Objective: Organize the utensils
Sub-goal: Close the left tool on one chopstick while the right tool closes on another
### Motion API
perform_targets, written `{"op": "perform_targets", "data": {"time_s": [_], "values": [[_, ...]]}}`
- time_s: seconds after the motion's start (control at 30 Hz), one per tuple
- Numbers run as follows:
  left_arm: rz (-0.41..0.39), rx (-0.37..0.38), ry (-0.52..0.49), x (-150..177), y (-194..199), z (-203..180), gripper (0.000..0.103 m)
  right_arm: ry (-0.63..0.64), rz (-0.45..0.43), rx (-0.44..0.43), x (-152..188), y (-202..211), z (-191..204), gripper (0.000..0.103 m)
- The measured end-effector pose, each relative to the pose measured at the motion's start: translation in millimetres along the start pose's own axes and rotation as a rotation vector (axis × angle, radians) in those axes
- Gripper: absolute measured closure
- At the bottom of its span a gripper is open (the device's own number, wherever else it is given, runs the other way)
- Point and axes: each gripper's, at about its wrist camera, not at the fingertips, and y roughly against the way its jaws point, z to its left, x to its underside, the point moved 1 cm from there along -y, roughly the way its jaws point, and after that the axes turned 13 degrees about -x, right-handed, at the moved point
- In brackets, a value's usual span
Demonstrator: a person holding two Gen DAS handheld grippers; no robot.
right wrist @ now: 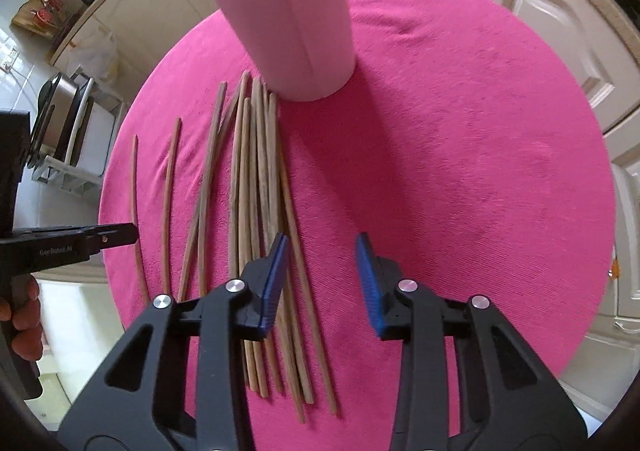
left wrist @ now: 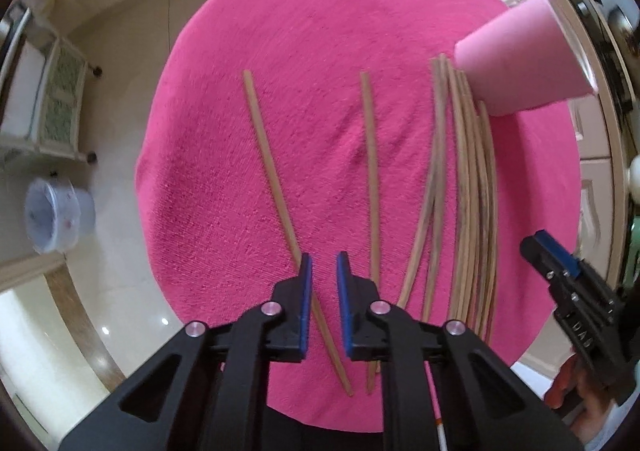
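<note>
Several wooden chopsticks lie on a round table under a pink cloth (left wrist: pixel 320 31). A bundle of chopsticks (right wrist: pixel 256 191) lies in front of an upright pink cup (right wrist: pixel 296 31), which also shows at the right edge of the left wrist view (left wrist: pixel 520 63). Two single chopsticks lie apart to the left. My left gripper (left wrist: pixel 324 257) points down over the leftmost chopstick (left wrist: pixel 268 155). Its jaws stand a narrow gap apart with that stick between them and not clamped. My right gripper (right wrist: pixel 322 239) is open over the bundle's right edge, with the outermost stick (right wrist: pixel 298 251) just inside its left pad.
A pale bucket (left wrist: pixel 56 219) and a small shelf cart (left wrist: pixel 52 103) stand on the floor to the left. A dish rack (right wrist: pixel 68 131) and cream cabinet doors (right wrist: pixel 560 31) ring the table. A hand (right wrist: pixel 24 315) holds the left gripper (right wrist: pixel 120 233). The cloth's right half (right wrist: pixel 460 151) is bare.
</note>
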Motion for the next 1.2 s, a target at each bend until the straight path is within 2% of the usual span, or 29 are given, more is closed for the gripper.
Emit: {"op": "perform_targets", "data": {"time_s": [0.2, 0.37, 0.6, 0.73, 0.83, 1.0, 1.13, 1.2], "values": [[0.032, 0.0, -0.008, -15.5, -10.1, -0.7, 0.094, 0.013, 0.048, -0.012, -7.6, -11.7, 0.7, 0.07], [0.085, 0.024, 0.046, -24.5, -23.7, 10.2, 0.099, 0.042, 0.086, -0.015, -12.7, -21.9, 2.6, 0.07], [0.074, 0.018, 0.019, -24.0, -26.9, 9.3, 0.103, 0.074, 0.098, 0.022, -20.8, -25.2, 8.7, 0.07], [0.055, 0.007, -0.005, -19.4, -23.2, 1.4, 0.103, 0.102, 0.144, 0.045, -20.4, -34.8, 10.1, 0.07], [0.04, 0.03, -0.028, -17.4, -16.8, -8.5, 0.103, 0.126, 0.16, 0.048, -18.8, -39.4, 14.6, 0.07], [0.014, 0.032, -0.077, -14.5, -7.0, -23.4, 0.103, 0.142, 0.201, 0.062, -19.4, -44.3, 17.2, 0.072], [0.027, 0.01, -0.046, -12.2, -8.0, -20.4, 0.103, 0.173, 0.227, 0.093, -21.0, -51.0, 24.5, 0.076], [0.028, 0.012, -0.032, -14.1, -9.4, -16.0, 0.103, 0.17, 0.231, 0.101, -22.5, -52.3, 26.1, 0.085]]}}
